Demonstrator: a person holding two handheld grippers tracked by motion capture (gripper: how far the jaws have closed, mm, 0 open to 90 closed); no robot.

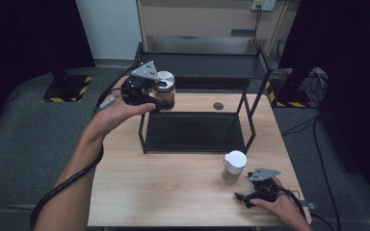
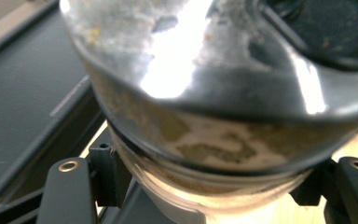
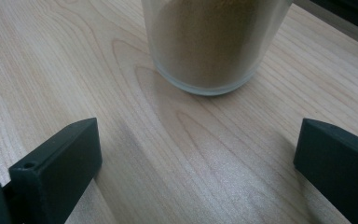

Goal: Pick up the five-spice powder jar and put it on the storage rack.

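The left hand-held gripper is clamped on a silver-lidded jar, carrying it above the black rack (likely its destination). The right hand-held gripper rests with jaws apart near the white-lidded jar; next comes a steady lowering.

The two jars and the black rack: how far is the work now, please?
Nothing looks finished: the black rack holds no jar yet. In hand: the left tongs are shut on the silver-lidded jar, held above the table's far left corner beside the rack. Left: the white-lidded jar stands on the table before the open right tongs, ungripped. Probably both go into the rack.
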